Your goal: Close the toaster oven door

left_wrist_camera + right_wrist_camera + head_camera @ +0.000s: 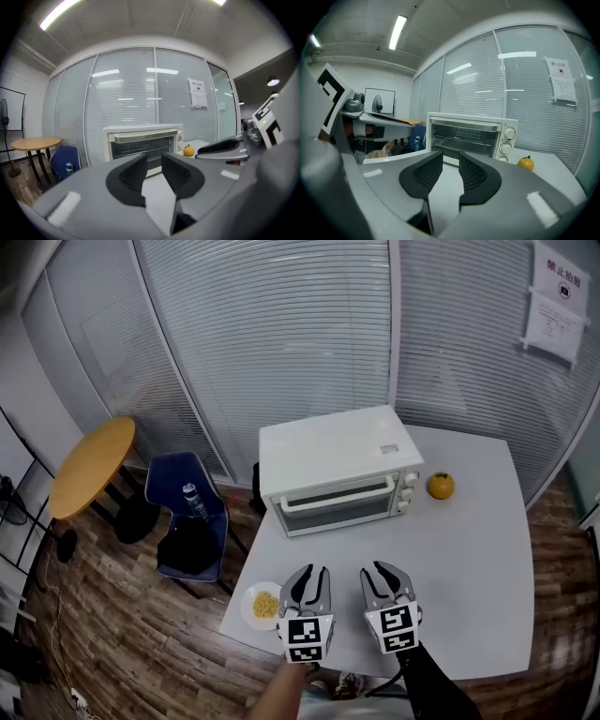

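**Grippers idle, jaws apart, oven door up**

Left gripper [314, 572] hovers over the near edge of the white table [469, 559]. Its own view shows the jaws parted with only bare tabletop in the gap, so it holds nothing. The right gripper [377, 573] hangs just beside it, level with it. Its jaws are parted about as much and are also empty. Both point toward the oven [333, 460].

The oven sits well apart from them at the far side of the table, turned a little to the left. Its door [339, 502] stands upright against the front and looks shut. The handle [337, 489] runs along the door's top edge, and three knobs [409, 491] sit in a column to the right of the glass.

An orange [441, 486] lies on the table just right of the oven. A plate [262, 604] of yellow food rests at the table's front-left corner, near the left gripper.

On the floor to the left stand a blue chair [208, 521] with a bottle [192, 495] on it and a round wooden table [92, 465].
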Demonstrator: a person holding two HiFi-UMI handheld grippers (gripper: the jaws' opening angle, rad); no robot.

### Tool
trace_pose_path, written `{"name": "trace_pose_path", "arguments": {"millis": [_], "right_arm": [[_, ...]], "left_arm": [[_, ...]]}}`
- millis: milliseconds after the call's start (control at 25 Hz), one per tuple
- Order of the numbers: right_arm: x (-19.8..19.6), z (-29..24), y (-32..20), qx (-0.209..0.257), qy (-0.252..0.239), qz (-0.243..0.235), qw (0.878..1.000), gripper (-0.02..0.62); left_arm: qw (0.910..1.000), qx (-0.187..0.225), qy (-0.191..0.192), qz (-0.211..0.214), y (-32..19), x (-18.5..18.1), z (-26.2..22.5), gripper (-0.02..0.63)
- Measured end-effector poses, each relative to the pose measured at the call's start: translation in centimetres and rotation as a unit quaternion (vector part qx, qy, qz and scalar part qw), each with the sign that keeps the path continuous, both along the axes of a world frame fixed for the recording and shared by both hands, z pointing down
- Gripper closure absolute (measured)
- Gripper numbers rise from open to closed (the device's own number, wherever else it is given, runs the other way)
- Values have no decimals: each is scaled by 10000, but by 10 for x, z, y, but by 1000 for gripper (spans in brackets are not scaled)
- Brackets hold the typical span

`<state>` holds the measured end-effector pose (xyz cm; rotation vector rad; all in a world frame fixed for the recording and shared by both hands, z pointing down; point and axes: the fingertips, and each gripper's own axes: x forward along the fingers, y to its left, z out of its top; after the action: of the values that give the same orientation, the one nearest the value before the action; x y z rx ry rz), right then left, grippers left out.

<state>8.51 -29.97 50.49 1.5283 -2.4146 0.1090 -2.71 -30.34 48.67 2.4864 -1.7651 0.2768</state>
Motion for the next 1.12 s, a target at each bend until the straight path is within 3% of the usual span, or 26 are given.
{"name": "trace_pose_path", "arguments": {"millis": [320, 560, 600, 680, 760, 1120], "right_arm": [[2, -14, -8, 172, -25, 40, 9998, 506], [10, -46, -13, 666, -79, 161, 9976, 509], [14, -53, -14, 774, -141, 203, 9967, 513], [19, -65, -12, 905, -270, 251, 9952, 592], [21, -72, -10, 946, -277, 231, 9949, 594], [28, -85, -10, 1069, -145, 255, 9938, 594]], "left_arm": [[9999, 137, -19, 41, -8, 0, -12, 449], [9988, 404, -165, 216, -11, 2, -34, 449], [9984, 448, -196, 267, -11, 3, -37, 454], [9977, 538, -228, 332, -11, 5, -44, 484], [9974, 630, -177, 309, -10, 4, -52, 549], [9967, 751, -47, 319, -12, 6, -66, 549]]}}
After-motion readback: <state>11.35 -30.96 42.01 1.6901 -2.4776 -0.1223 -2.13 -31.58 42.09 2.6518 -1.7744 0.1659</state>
